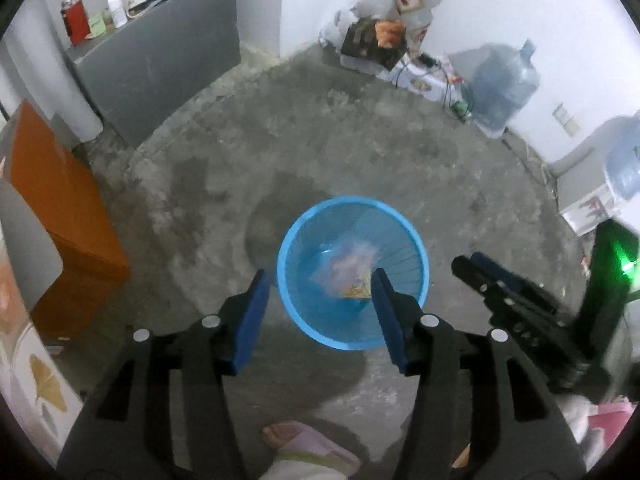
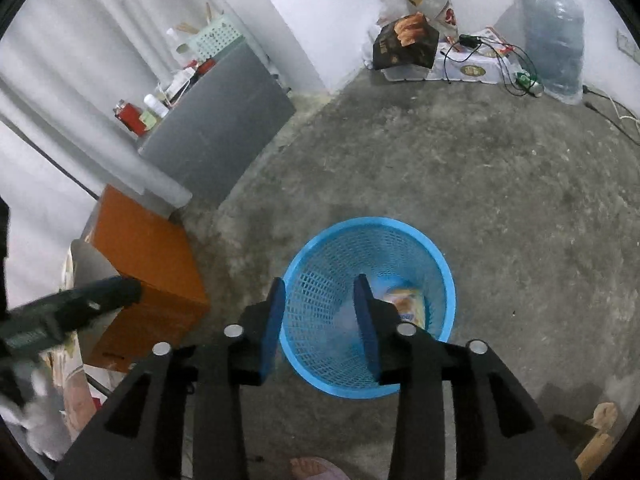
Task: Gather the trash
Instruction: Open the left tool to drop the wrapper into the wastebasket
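Note:
A round blue mesh basket (image 1: pixel 352 200) stands on the concrete floor, and both grippers hang above it, pointing down into it. Crumpled clear plastic and a yellow-printed wrapper (image 1: pixel 348 276) lie at its bottom. My left gripper (image 1: pixel 320 273) is open over the basket's left half, with nothing between its blue pads. In the right wrist view the basket (image 2: pixel 372 222) holds the same wrapper (image 2: pixel 404 304), partly hidden by one finger. My right gripper (image 2: pixel 320 280) is open too, its pads empty. Each gripper shows in the other's view: the right gripper (image 1: pixel 480 276) and the left gripper (image 2: pixel 120 292).
An orange box (image 1: pixel 60 216) and a grey cabinet (image 1: pixel 160 76) stand to the left. Water jugs (image 1: pixel 504 88) and a dark box (image 1: pixel 372 44) line the far wall, with cables beside them. A person's foot in a slipper (image 1: pixel 296 440) is below the basket.

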Demonstrator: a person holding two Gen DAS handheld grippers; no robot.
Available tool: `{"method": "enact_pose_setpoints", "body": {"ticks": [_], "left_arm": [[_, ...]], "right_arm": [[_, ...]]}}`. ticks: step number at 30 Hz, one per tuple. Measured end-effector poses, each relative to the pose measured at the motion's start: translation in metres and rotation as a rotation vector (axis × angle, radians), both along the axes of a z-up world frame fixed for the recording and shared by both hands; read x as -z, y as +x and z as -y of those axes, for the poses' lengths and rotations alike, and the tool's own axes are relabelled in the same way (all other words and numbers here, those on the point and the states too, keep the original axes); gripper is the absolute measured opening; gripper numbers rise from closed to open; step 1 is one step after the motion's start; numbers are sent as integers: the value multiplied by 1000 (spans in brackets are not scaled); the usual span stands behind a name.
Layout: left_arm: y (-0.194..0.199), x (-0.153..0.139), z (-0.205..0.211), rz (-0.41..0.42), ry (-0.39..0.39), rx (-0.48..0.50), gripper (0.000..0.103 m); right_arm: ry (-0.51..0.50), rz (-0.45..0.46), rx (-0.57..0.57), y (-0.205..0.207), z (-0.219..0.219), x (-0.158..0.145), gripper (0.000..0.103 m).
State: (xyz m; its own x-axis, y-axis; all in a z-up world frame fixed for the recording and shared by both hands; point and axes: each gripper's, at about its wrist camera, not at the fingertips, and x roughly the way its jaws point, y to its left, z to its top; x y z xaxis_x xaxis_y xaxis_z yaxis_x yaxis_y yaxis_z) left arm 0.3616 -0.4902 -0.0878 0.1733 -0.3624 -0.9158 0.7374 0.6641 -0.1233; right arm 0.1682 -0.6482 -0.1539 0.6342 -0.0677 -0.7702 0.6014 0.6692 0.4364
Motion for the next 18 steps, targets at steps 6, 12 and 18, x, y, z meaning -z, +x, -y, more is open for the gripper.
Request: {"method": "enact_pose_setpoints", "body": {"ticks": [6,12,18], "left_arm": [[-7,-50,-38,2,-74,-43,51],[-19,-124,-120,62,-179,-59,53],[-33,-202,-252,224,-306,-130,66]], "right_arm": [[-53,60,-14,-27,-15,-36,36],[-232,171,-74,-71,-57,-110,56],[-416,300,-123,-117,-113,-171,95]]}}
